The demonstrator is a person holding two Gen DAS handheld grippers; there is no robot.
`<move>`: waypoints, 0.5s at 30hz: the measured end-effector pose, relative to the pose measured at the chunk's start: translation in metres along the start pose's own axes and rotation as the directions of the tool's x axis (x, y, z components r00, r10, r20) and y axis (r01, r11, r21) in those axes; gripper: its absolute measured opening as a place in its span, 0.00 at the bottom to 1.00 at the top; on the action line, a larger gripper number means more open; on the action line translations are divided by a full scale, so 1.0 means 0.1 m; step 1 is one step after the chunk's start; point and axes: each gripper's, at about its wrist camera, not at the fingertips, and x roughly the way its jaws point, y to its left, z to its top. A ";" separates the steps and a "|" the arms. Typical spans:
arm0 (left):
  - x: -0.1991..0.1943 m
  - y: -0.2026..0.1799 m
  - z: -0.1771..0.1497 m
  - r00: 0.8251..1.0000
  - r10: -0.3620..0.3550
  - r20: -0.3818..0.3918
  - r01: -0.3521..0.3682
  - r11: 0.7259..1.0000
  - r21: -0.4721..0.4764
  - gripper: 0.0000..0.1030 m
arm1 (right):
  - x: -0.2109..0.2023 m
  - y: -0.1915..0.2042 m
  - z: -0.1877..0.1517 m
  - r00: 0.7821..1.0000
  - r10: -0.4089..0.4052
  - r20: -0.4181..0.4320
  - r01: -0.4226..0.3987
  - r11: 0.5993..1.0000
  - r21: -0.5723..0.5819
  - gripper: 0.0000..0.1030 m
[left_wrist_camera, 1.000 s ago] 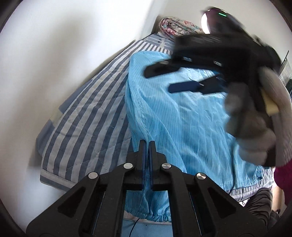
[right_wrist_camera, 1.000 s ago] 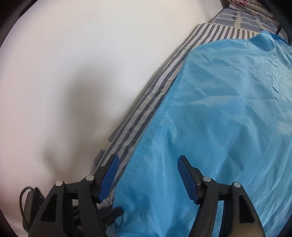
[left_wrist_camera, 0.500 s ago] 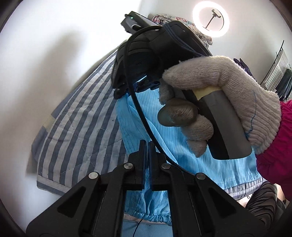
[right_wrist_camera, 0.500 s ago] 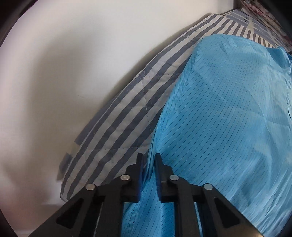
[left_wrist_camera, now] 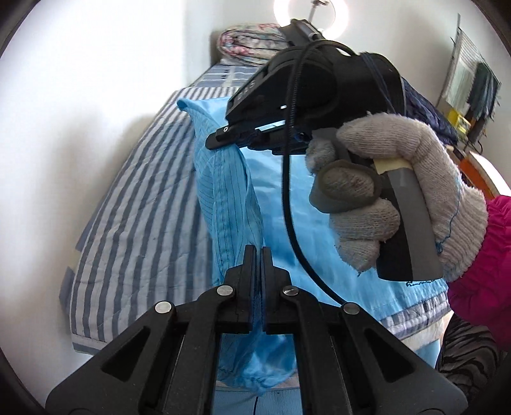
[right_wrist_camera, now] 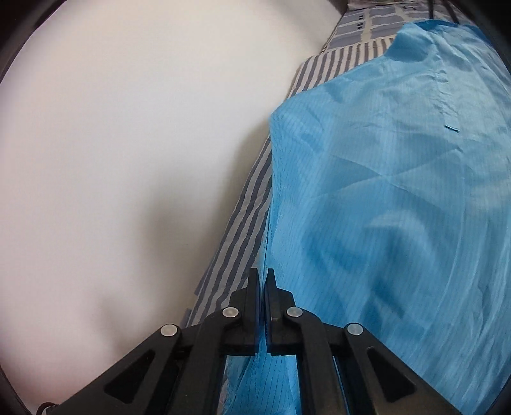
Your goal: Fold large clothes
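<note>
A large light-blue garment (left_wrist_camera: 230, 198) with thin dark stripes lies along a bed (left_wrist_camera: 134, 204) with a blue-and-white striped cover. My left gripper (left_wrist_camera: 258, 252) is shut on the garment's left edge near its hem, which hangs below the jaws. In the left wrist view a gloved hand (left_wrist_camera: 402, 191) holds my right gripper (left_wrist_camera: 220, 140) farther up the same edge, lifting a fold of cloth. From the right wrist view, the right gripper (right_wrist_camera: 262, 274) is shut on the blue garment (right_wrist_camera: 383, 198) at its left edge, beside the striped cover (right_wrist_camera: 242, 223).
A white wall (left_wrist_camera: 95, 95) runs close along the bed's left side. A rolled floral blanket (left_wrist_camera: 249, 44) lies at the bed's far end under a ring light (left_wrist_camera: 306, 12). Shelves and hanging items (left_wrist_camera: 469, 79) stand far right. A pink sleeve (left_wrist_camera: 479, 255) fills the right edge.
The right gripper went from open over the garment to shut on its left edge and lifted it. The left gripper stayed shut on the cloth and shifted, raising the edge into a fold.
</note>
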 end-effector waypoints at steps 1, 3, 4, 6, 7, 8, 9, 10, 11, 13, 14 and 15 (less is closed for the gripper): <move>0.01 -0.09 0.01 1.000 0.000 -0.004 0.000 1.000 0.023 0.00 | -0.12 -0.09 -0.06 0.999 0.019 0.031 -0.019 1.000 0.019 0.00; 0.04 -0.25 -0.01 1.000 -0.004 -0.017 0.005 0.998 0.063 0.00 | -0.36 -0.33 -0.20 0.995 0.050 0.090 -0.057 0.996 0.075 0.00; 0.05 -0.30 -0.01 1.000 -0.007 -0.025 0.009 0.997 0.075 0.00 | -0.46 -0.48 -0.28 0.991 0.067 0.117 -0.081 0.989 0.121 0.00; 0.09 -0.44 -0.02 0.999 -0.017 -0.042 0.021 0.995 0.100 0.00 | -0.63 -0.74 -0.47 0.982 0.088 0.164 -0.122 0.970 0.210 0.00; 0.12 -0.52 -0.03 0.998 -0.026 -0.055 0.032 0.993 0.113 0.00 | -0.69 -0.86 -0.56 0.979 0.088 0.182 -0.132 0.961 0.245 0.00; 0.15 -0.59 -0.04 0.997 -0.033 -0.065 0.041 0.991 0.124 0.00 | -0.72 -0.97 -0.58 0.979 0.077 0.188 -0.127 0.955 0.269 0.00; 0.16 -0.61 -0.04 0.997 -0.036 -0.073 0.045 0.990 0.133 0.00 | -0.74 -1.07 -0.63 0.979 0.067 0.191 -0.121 0.949 0.291 0.00; 0.17 -0.65 -0.05 0.996 -0.037 -0.083 0.048 0.988 0.145 0.00 | -0.75 -1.15 -0.67 0.980 0.058 0.188 -0.116 0.942 0.315 0.00; 0.19 -0.70 -0.05 0.995 -0.039 -0.092 0.053 0.987 0.150 0.00 | -0.76 -1.22 -0.72 0.981 0.054 0.184 -0.115 0.933 0.341 0.00; 0.17 -0.67 -0.04 0.993 -0.059 -0.103 0.072 0.989 0.129 0.00 | -0.78 -1.35 -0.79 0.983 0.046 0.179 -0.112 0.917 0.384 0.00; 0.14 -0.63 -0.06 0.991 -0.077 -0.109 0.089 0.990 0.109 0.00 | -0.76 -1.39 -0.77 0.984 0.041 0.174 -0.107 0.915 0.389 0.00; 0.08 -0.60 -0.13 0.990 -0.090 -0.107 0.100 0.991 0.093 0.00 | -0.77 -1.41 -0.76 0.985 0.033 0.170 -0.097 0.918 0.384 0.00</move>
